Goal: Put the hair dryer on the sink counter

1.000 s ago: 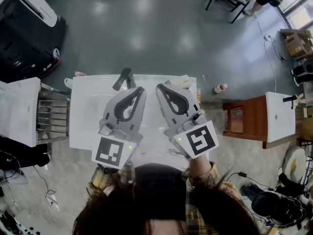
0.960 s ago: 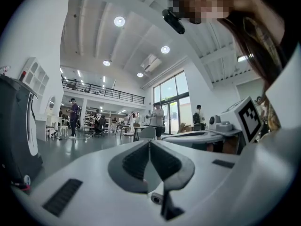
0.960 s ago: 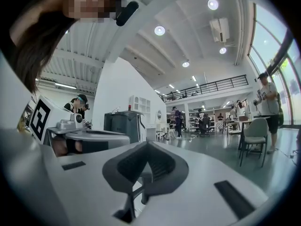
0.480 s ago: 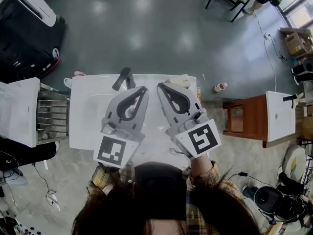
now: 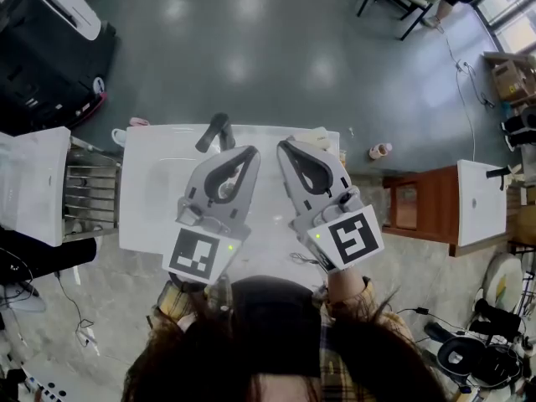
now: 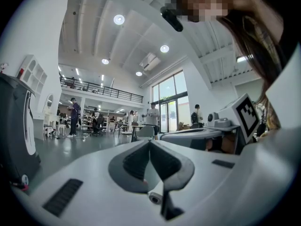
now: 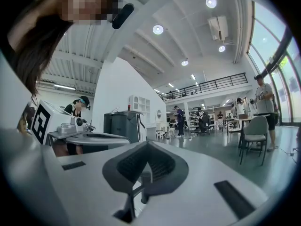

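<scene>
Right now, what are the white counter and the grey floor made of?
The sink counter looks like smooth white ceramic or plastic, with a faint shine. The floor looks like polished grey concrete or resin, and lamps mirror in it as bright spots.

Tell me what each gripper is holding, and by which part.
Nothing is held: the left gripper and right gripper both have their jaws together, with nothing between them.

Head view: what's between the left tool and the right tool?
Nothing sits between the left tool and the right tool. The head view shows only bare white sink counter through the gap.
</scene>
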### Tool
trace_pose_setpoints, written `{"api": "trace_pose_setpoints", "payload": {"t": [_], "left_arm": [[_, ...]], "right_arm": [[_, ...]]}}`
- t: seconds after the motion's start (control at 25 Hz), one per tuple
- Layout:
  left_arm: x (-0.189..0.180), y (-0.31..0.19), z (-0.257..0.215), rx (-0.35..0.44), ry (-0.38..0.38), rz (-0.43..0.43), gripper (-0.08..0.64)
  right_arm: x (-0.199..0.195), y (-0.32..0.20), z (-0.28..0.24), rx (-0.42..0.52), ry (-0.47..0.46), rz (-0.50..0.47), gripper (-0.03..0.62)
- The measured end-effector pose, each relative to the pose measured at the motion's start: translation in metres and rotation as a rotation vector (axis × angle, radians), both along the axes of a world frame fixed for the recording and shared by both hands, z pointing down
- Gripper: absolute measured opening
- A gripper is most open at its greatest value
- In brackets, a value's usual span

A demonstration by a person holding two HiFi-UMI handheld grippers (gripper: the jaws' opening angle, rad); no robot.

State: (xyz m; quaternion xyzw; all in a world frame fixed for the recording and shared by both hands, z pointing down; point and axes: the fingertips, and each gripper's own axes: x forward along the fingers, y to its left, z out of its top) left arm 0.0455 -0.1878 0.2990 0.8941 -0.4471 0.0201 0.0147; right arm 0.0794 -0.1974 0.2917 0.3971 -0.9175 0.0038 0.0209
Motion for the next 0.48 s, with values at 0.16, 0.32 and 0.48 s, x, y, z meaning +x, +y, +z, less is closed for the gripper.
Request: {"api": "trace_pose_setpoints", "payload": {"t": [0.16, 0.32, 0.48], "left_arm": [[0.0008, 0.0002, -0.0003, 0.002, 0.002, 0.002, 0.018], [0.0014, 0.0015, 0.0003, 0.002, 0.002, 0.005, 0.018], [0.0012, 0.0027, -0.0002, 0.002, -0.002, 0.004, 0.018]], "right_arm": [[-0.0012, 0.0005, 0.0017, 0.001, 0.006, -0.002, 0.015], [-0.0014, 0.0014, 0.002, 0.001, 0.01, -0.002, 0.015], [-0.0019, 0.0031, 0.0021, 0.002, 0.021, -0.006, 0.015]]}}
